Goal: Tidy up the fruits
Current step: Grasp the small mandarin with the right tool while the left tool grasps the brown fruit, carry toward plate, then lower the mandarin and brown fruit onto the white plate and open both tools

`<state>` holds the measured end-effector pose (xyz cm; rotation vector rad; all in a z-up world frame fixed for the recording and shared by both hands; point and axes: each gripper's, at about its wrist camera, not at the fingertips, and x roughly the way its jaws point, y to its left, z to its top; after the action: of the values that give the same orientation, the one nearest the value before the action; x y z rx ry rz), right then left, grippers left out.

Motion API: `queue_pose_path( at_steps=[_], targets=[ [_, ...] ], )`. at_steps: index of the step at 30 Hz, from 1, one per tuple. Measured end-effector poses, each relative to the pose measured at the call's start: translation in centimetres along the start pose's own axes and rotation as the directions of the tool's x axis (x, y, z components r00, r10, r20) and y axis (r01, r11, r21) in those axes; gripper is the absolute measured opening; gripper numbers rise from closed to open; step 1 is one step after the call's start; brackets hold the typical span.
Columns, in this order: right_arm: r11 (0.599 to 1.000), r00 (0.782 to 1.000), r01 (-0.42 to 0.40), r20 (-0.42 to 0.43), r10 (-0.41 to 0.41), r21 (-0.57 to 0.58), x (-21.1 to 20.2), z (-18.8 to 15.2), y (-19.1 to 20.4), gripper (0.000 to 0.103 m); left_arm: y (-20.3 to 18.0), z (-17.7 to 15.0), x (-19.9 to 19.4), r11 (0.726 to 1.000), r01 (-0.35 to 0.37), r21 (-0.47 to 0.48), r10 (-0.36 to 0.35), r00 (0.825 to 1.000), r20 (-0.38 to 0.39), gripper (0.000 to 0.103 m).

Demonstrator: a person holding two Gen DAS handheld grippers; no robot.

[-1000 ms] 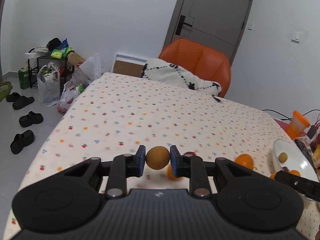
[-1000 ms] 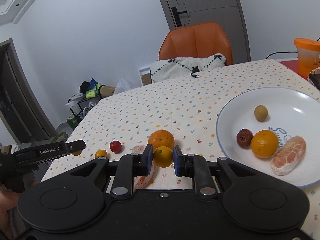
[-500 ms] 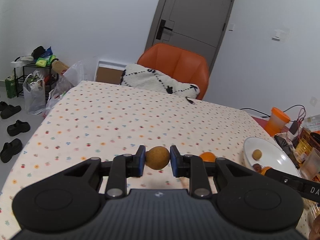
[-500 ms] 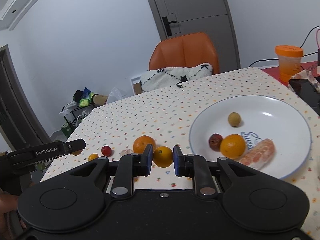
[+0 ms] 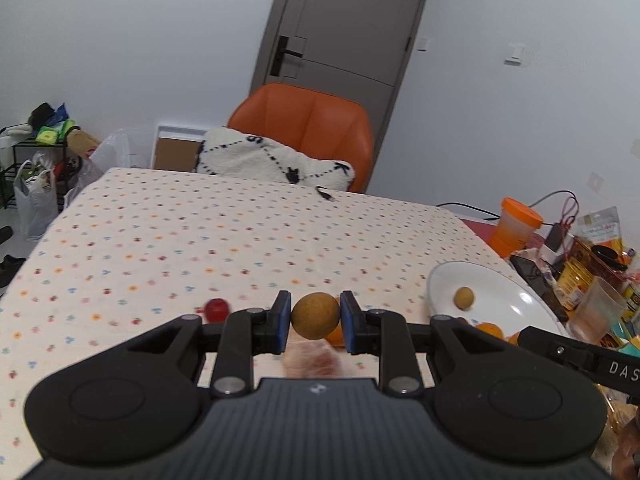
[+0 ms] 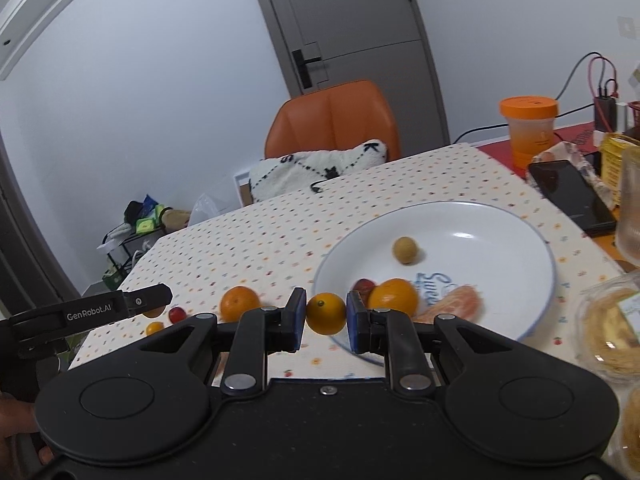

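My left gripper (image 5: 315,316) is shut on a small round brown fruit (image 5: 315,315), held above the dotted tablecloth. My right gripper (image 6: 325,314) is shut on a small yellow-orange citrus (image 6: 325,313), just at the near-left rim of the white plate (image 6: 500,220). The plate holds a brown fruit (image 6: 405,250), a dark red fruit (image 6: 364,285), an orange (image 6: 394,296) and a peeled citrus piece (image 6: 456,305). On the cloth lie an orange (image 6: 239,302), a red fruit (image 6: 177,314) and a small yellow fruit (image 6: 154,327). The left gripper's arm (image 6: 92,312) shows at left.
An orange chair (image 5: 304,128) with a white cushion (image 5: 272,160) stands at the far edge. A phone (image 6: 570,194), orange-lidded cup (image 6: 528,130), clear glass (image 6: 632,204) and plastic containers (image 6: 612,328) crowd the right side. The table (image 5: 200,232) ends at left.
Both grippers have moved right toward the plate with their fruits held. The plate now sits closer and more central in the right wrist view.
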<state>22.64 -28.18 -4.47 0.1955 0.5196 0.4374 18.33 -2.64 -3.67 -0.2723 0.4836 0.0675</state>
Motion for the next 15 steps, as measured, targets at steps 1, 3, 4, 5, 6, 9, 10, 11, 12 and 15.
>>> queue_pose_path(
  at_steps=[1, 3, 4, 5, 6, 9, 10, 11, 12, 15],
  targets=[
    [1.000, 1.000, 0.005, 0.002, -0.005, 0.003, -0.2, 0.0, -0.3, 0.020, -0.3, 0.0, 0.1, 1.000, 0.006, 0.003, -0.006, 1.000, -0.001, 0.024],
    [1.000, 1.000, 0.015, 0.006, -0.015, 0.010, -0.4, 0.0, -0.8, 0.020, -1.0, -0.1, 0.3, 1.000, 0.019, 0.010, -0.019, 1.000, -0.003, 0.025],
    [1.000, 1.000, 0.020, 0.007, -0.020, 0.013, -0.5, 0.0, -1.1, 0.020, -1.4, -0.1, 0.4, 1.000, 0.024, 0.014, -0.024, 1.000, -0.004, 0.024],
    [1.000, 1.000, 0.024, 0.009, -0.024, 0.015, -0.6, 0.0, -1.4, 0.020, -1.7, -0.1, 0.5, 0.999, 0.030, 0.018, -0.030, 1.000, -0.006, 0.024],
    [0.999, 1.000, 0.029, 0.012, -0.029, 0.017, -0.7, 0.1, -1.7, 0.020, -2.1, -0.2, 0.6, 0.999, 0.036, 0.022, -0.036, 0.999, -0.008, 0.024],
    [0.999, 0.999, 0.042, 0.018, -0.043, 0.031, -0.9, 0.2, -2.6, 0.020, -3.2, -0.3, 1.1, 0.998, 0.053, 0.038, -0.052, 0.999, -0.016, 0.025],
    [0.998, 0.999, 0.046, 0.020, -0.047, 0.034, -1.0, 0.2, -2.8, 0.020, -3.6, -0.3, 1.2, 0.997, 0.059, 0.042, -0.058, 0.998, -0.018, 0.025],
    [0.998, 0.998, 0.049, 0.023, -0.050, 0.036, -1.0, 0.2, -3.1, 0.020, -3.9, -0.3, 1.4, 0.997, 0.065, 0.047, -0.065, 0.998, -0.019, 0.024],
    [0.998, 0.998, 0.052, 0.024, -0.053, 0.039, -1.1, 0.3, -3.4, 0.020, -4.2, -0.3, 1.5, 0.996, 0.070, 0.052, -0.069, 0.997, -0.020, 0.025],
    [0.997, 0.998, 0.060, 0.025, -0.061, 0.046, -1.2, 0.3, -4.1, 0.020, -5.2, -0.4, 2.0, 0.995, 0.084, 0.062, -0.083, 0.996, -0.024, 0.024]
  ],
)
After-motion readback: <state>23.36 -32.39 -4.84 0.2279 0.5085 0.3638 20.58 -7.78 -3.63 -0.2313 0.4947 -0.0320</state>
